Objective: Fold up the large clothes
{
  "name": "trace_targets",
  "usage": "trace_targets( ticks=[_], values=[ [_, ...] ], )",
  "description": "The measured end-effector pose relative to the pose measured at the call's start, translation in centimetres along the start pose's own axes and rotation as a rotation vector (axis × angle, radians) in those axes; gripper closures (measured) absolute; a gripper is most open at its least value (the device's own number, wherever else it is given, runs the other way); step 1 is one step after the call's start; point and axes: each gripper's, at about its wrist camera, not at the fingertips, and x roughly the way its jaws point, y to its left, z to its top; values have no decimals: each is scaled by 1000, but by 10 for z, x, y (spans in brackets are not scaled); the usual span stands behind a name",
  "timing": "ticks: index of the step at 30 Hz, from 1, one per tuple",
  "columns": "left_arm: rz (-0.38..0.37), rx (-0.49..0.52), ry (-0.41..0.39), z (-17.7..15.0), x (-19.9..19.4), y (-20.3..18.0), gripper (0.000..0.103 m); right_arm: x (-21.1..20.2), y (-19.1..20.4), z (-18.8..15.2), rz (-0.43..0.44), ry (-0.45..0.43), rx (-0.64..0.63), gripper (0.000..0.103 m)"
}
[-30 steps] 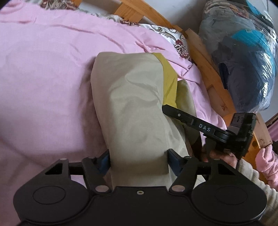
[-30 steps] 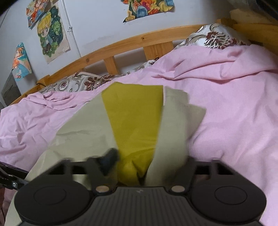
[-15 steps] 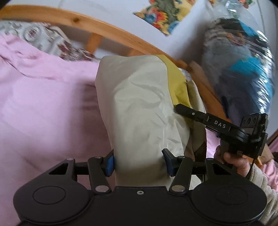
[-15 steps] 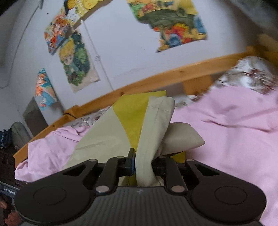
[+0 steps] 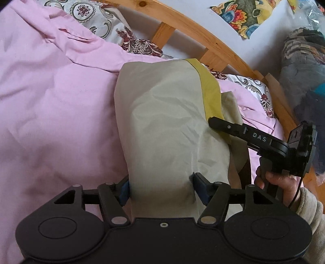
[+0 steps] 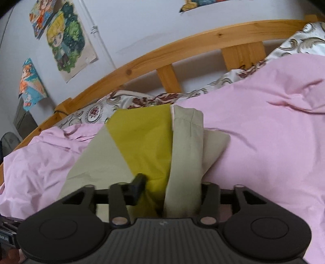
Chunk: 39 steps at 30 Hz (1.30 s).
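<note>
Between the widely spread fingers of the left gripper (image 5: 162,188), found a thick roll of the garment (image 5: 162,121) filling the gap. Saw both blue pads touching it, but could not tell grip from mere contact. Found the right gripper (image 6: 171,186) parted too, not clamping, with a beige flap and a mustard fold lying loosely between its fingers. Noted thin, matte, finely creased cloth, beige outside with a mustard-yellow panel, folded into a long narrow bundle with a squared far end. Saw it lying on a soft, rumpled pink duvet (image 5: 50,121) on the bed. Noticed one black finger of the right gripper laid across the bundle's right edge, with the right hand (image 5: 284,182) on the handle below. Beyond, made out a floral patterned sheet (image 5: 87,12), a curved pine bed rail (image 5: 182,22), cartoon posters (image 6: 69,42) on the wall, and a clear plastic bag (image 5: 300,61) stuffed with dark and blue clothes.
</note>
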Motion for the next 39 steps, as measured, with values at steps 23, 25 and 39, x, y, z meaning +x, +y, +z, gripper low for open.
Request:
trace_targets(
  ticks=[23, 25, 39],
  values=[
    [245, 129, -237, -17, -86, -99, 1, -151, 81, -23, -145, -293, -260, 0],
    [254, 164, -277, -25, -106, -113, 1, -174, 94, -29, -143, -333, -270, 0],
    [288, 334, -467, -112, -218, -162, 1, -306, 166, -88, -127, -469, -299, 0]
  ],
)
